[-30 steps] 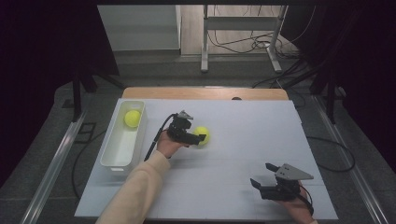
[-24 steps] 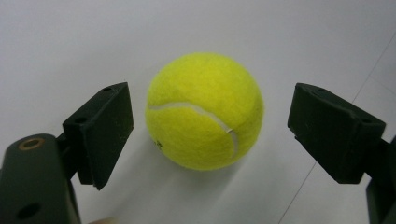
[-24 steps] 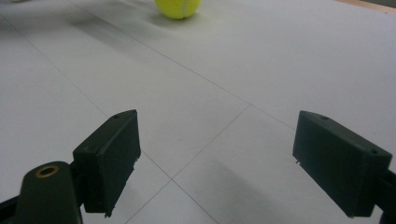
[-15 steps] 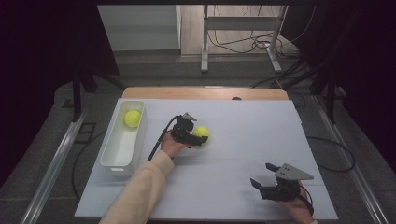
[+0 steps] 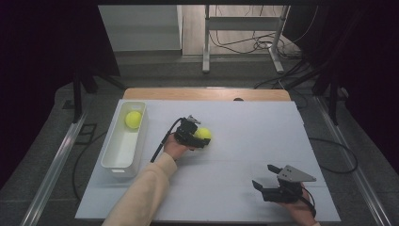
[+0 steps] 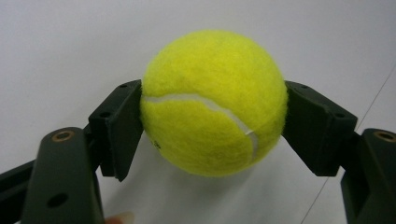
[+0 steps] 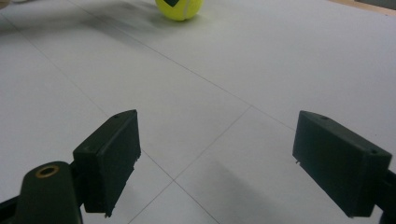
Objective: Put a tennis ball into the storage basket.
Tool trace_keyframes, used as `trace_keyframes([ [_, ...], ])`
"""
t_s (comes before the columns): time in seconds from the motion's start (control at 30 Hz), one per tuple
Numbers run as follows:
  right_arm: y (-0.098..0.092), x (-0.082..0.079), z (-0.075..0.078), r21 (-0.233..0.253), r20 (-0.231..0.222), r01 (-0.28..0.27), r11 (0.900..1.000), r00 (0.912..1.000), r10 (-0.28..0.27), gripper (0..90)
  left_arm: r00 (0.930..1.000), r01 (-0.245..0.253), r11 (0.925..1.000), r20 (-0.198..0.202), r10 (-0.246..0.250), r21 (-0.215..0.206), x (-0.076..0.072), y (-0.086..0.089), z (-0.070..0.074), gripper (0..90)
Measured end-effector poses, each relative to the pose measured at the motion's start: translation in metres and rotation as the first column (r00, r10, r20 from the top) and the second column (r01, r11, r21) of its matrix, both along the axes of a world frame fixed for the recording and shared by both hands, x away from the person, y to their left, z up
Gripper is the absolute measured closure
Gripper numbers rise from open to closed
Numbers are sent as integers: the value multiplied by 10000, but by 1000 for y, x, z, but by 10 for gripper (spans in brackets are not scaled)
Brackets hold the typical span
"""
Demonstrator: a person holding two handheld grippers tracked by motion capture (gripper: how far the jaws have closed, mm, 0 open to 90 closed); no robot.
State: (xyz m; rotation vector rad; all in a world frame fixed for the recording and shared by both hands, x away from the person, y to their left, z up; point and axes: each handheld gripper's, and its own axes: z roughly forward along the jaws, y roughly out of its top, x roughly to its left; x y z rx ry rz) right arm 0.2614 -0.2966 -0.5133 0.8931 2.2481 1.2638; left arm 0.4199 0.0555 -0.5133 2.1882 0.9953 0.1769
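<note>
Now left gripper [image 6: 212,140] clamped on tennis ball [image 6: 214,102], pads square on its middle; we lift straight, carry to white bin [image 5: 109,162]; right gripper [image 7: 217,158] gaping, idle

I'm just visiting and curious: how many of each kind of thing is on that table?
Tennis balls: 2, one in the left gripper as ball, one in the bin
White bin: 1
Grippers: 2, counting the right gripper
Total: 5
</note>
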Motion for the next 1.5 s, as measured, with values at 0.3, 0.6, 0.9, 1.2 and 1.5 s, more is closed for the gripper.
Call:
trace_keyframes([
  [0.3, 0, -1, 0, -12, 2, 11, 10000, 10000, -11, 155, 9999, 49, 9998, 147, -47, -176, -2, 2, 3, 262],
  [0.6, 0, -1, 1, 0, 32, 13, 10000, 10000, -13, 155, 9994, 173, 9993, 296, -164, -327, -7, 6, 13, 261],
  [0.9, 0, -1, 1, -9, 45, 16, 10000, 10000, -16, 156, 9985, 241, 9983, 510, -214, -532, -14, 9, 22, 261],
  [1.2, 0, -1, 1, -33, 56, 12, 10000, 10000, -12, 156, 9980, 149, 9969, 625, -100, -776, -21, 18, 27, 261],
  [1.5, 1, -1, 0, -50, 47, 28, 10000, 10000, -28, 156, 9964, 26, 9922, 846, 80, -1243, -26, 29, 36, 262],
])
